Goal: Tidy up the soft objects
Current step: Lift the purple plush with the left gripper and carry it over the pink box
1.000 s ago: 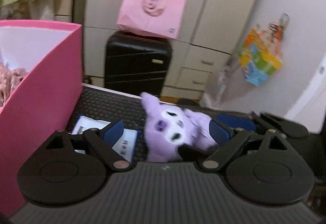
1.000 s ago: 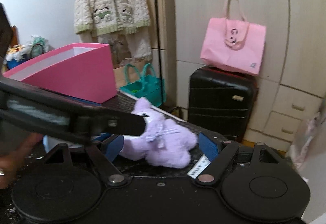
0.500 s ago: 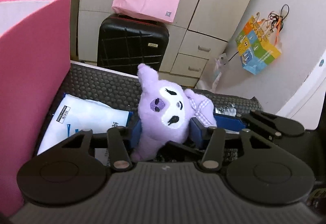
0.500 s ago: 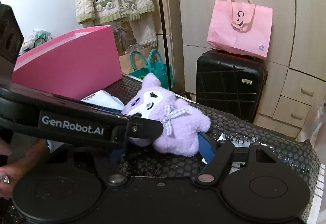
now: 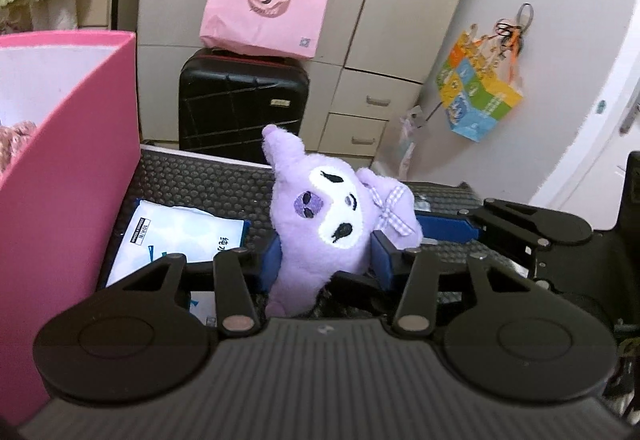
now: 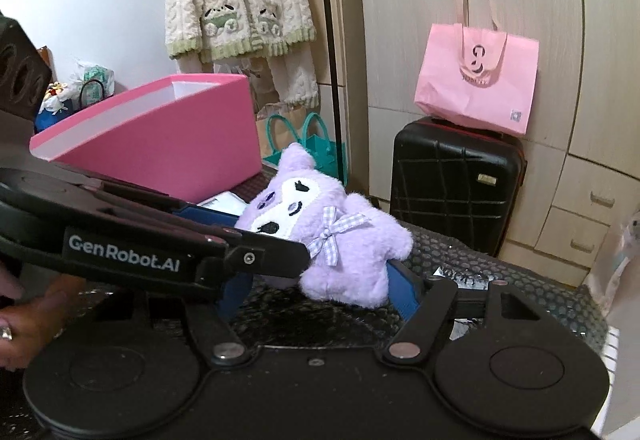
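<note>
Caught the left gripper (image 5: 326,260) pinched in tight on the purple plush (image 5: 320,216), blue pads squashing the body from both sides just under the face. Had only just finished closing down on it, jaws fairly narrow by then. Found the plush upright in that grip, pointy ear up, gingham bow on the right shoulder, over the black bumpy mat (image 5: 208,184). Honestly couldn't tell whether the feet were resting on the mat or a bit clear of it.

Spotted the right gripper (image 6: 320,286) sitting just beside, jaws narrowed a touch but nowhere near shut, with the plush's lower half between the fingers. Couldn't make out any real squeeze there, so called it not holding anything. Glimpsed a hand (image 6: 24,320) at the left edge of the right wrist view.

Also noticed a white packet (image 5: 180,236) flat on the mat left of the plush, right against the tall pink box (image 5: 68,160). Saw a black suitcase (image 5: 240,104) behind the mat with a pink tote (image 5: 264,16) on top.
</note>
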Demonstrator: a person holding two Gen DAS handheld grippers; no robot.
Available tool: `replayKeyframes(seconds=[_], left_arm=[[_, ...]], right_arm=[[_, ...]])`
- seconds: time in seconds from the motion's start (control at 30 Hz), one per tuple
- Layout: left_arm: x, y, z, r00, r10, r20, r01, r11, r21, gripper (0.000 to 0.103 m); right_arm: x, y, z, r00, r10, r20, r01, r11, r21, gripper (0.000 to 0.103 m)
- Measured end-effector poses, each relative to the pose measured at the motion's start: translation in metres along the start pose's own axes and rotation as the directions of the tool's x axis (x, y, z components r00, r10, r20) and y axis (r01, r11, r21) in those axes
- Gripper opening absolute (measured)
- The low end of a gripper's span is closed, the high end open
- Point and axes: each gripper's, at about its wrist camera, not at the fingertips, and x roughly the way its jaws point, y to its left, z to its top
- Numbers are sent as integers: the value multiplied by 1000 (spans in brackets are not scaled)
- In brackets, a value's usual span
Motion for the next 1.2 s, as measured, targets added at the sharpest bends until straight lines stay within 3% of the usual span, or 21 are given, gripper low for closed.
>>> replayKeyframes(seconds=[0.47, 0.8, 1.2], left_arm=[[-67, -14, -24, 996, -87, -35, 91, 987, 135, 46], [-122, 1, -46, 984, -160, -80, 170, 975, 143, 46], [-189, 26, -70, 979, -159, -132, 182, 965, 191, 47]], right_arm=[[-58, 56, -10, 998, -59, -12, 58, 997, -50, 80], [-99, 112, -23, 997, -72, 19, 73, 996, -55, 80], [-124, 185, -35, 998, -48, 30, 49, 998, -27, 80]])
